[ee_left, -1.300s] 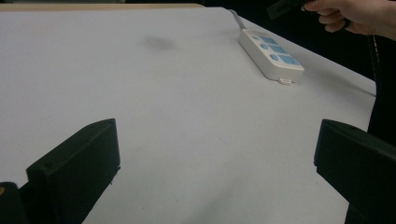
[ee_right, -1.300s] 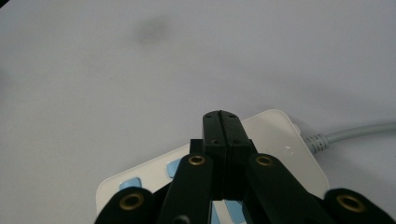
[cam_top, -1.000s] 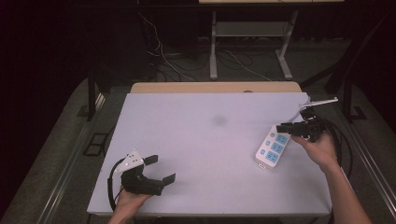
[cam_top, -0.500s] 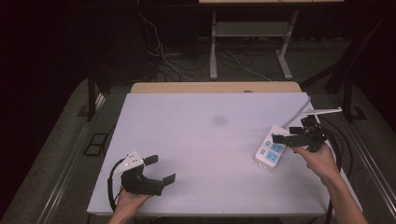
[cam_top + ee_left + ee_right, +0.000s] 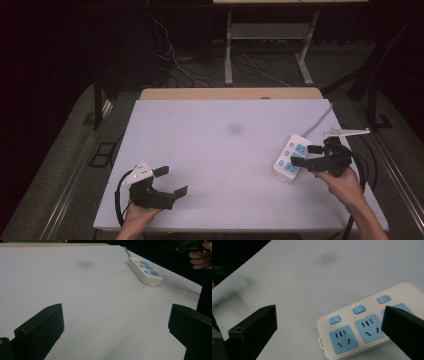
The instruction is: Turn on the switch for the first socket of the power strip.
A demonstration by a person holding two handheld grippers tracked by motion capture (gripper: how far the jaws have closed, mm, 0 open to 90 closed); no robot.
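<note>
Power strip: white body, blue sockets and blue switch buttons, lying flat near the table's right edge, long axis running diagonally. Grey cord leaves its far end toward the back-right corner.
Writing/brand: no readable text or logo on the strip in any view. Right gripper view shows a small red dot by the middle button; nothing legible beyond that.
Right gripper: jaws wide apart, holding nothing, positioned over the near half of the strip. In its own view one jaw overlaps the strip's right part, the other sits over bare table; contact with the strip cannot be told.
Left gripper: jaws wide apart, empty, low over the near-left part of the table, well apart from the strip.
Table: pale top, bare across the centre and left. Faint dark smudge mid-table toward the back.
Edges: strip sits just inside the right edge, with only a narrow margin of table beside it. Wooden strip runs along the far edge.
Open room: broad free surface between the two grippers.
</note>
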